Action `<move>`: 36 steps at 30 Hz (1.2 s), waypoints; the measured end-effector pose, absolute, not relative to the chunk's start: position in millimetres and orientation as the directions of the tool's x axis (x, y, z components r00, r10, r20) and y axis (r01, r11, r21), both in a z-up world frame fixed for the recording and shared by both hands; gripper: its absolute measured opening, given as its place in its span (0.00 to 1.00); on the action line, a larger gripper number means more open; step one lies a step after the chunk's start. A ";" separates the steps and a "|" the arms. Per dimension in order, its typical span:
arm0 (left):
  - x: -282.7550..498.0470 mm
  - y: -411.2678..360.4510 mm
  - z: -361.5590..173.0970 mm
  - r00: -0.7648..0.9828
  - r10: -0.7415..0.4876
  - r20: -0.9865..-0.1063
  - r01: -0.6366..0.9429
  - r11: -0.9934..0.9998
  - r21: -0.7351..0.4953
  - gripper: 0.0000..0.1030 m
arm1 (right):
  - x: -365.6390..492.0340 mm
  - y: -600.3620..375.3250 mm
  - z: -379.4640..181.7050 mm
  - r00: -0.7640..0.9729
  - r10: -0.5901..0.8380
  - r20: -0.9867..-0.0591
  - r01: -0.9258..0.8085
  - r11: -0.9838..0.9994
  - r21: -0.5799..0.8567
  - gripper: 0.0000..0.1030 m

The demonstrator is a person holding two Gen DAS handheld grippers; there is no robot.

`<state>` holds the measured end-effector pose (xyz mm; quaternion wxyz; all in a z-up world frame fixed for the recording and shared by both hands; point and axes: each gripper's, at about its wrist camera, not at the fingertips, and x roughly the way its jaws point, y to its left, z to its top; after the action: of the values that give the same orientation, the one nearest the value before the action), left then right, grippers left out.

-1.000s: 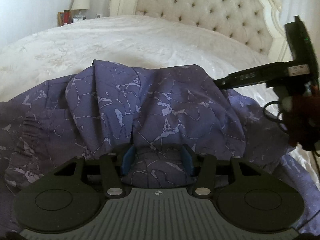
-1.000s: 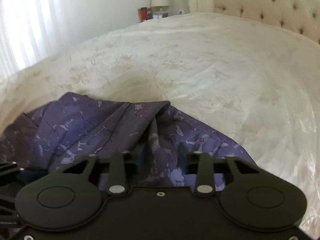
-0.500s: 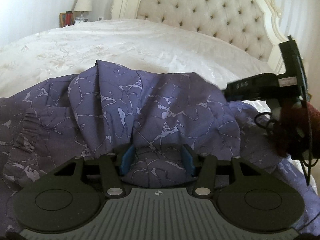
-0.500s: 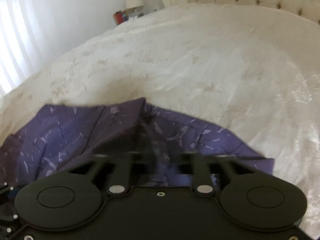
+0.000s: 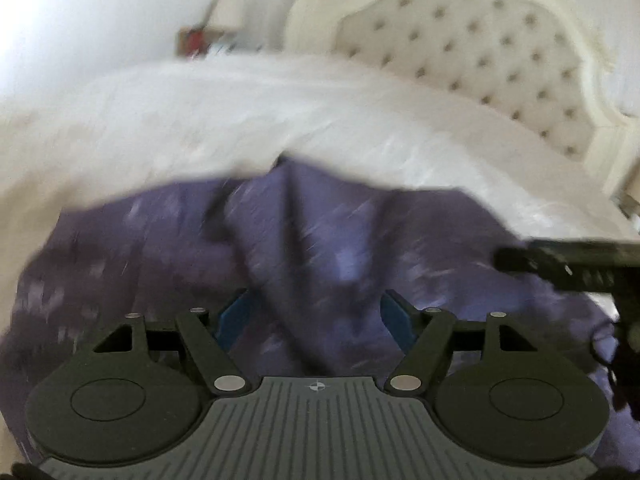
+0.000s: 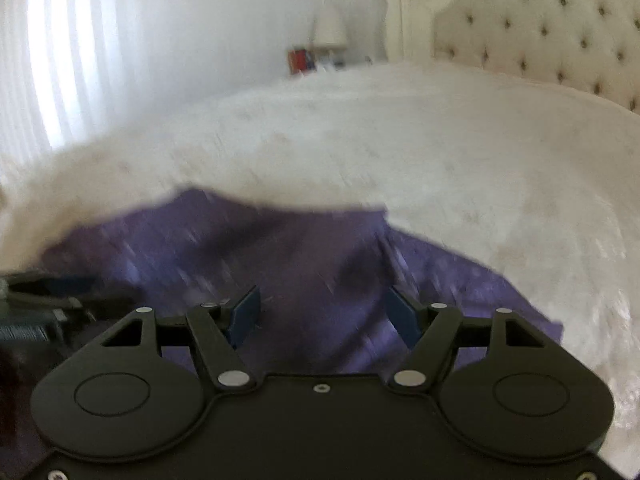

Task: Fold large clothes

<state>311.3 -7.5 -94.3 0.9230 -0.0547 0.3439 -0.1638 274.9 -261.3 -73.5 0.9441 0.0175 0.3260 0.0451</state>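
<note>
The purple patterned garment lies rumpled on the white bed, below the tufted headboard. The left gripper and right gripper hover over it side by side; both have just been opening, blue pads apart, cloth beneath but not pinched.

Matt purple cloth garment; sheeny white bedspread; tufted upholstered headboard.
</note>
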 end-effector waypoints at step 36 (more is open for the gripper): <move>217.3 26.7 -35.5 0.711 -0.336 -0.617 0.345 0.932 -0.110 0.94 | 158.9 -308.3 -46.5 0.815 0.207 -0.542 -0.017 0.942 0.334 1.00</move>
<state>217.3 26.7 -35.5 0.9250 0.0066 0.3325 -0.1840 158.9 -308.3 -46.5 0.9392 0.1588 0.2985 0.0598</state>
